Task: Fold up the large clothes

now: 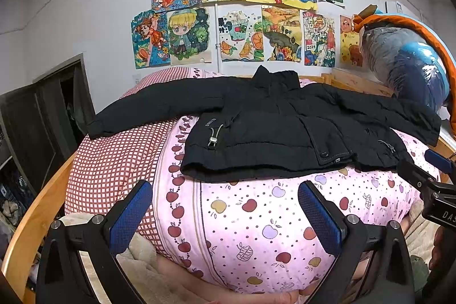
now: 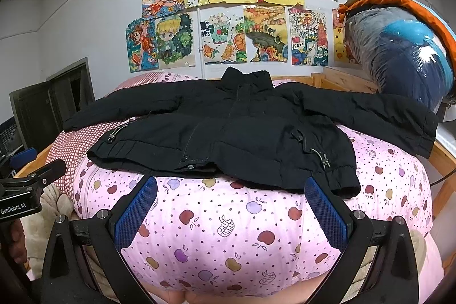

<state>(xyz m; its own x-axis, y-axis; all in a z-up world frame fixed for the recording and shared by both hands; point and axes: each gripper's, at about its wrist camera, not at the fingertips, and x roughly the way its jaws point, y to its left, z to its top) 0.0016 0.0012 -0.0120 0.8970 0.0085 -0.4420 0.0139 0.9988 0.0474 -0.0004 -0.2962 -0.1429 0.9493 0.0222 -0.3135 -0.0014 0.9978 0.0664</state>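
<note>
A black jacket (image 1: 265,130) lies front-up and spread flat on a pink apple-print quilt (image 1: 256,224) that covers a wooden-framed bed (image 1: 37,207), collar toward twelve o'clock against the wall and hem toward six o'clock, nearest the viewer. Both sleeves extend outward, one toward nine o'clock over a red checked pillow (image 1: 108,170), the other toward three o'clock, where its cuff reaches the bed's edge. The front appears closed, with the snap placket and two drawcord toggles visible near the hem. The left gripper (image 1: 225,214) hovers above the quilt just short of the hem, its blue-padded fingers (image 1: 129,214) spread wide with nothing between them. The right gripper (image 2: 232,211) sits in the same posture at the hem's other half, fingers (image 2: 326,211) equally apart and holding nothing; neither tool touches the cloth. No fold is visible anywhere in the garment, so the task is judged to stand at its very start: laying out is done, while bringing in the sleeves and doubling the body all remain. Children's drawings (image 2: 228,10) cover the wall beyond, and a plastic-wrapped bundle (image 2: 404,53) rests at two o'clock behind the sleeve.
</note>
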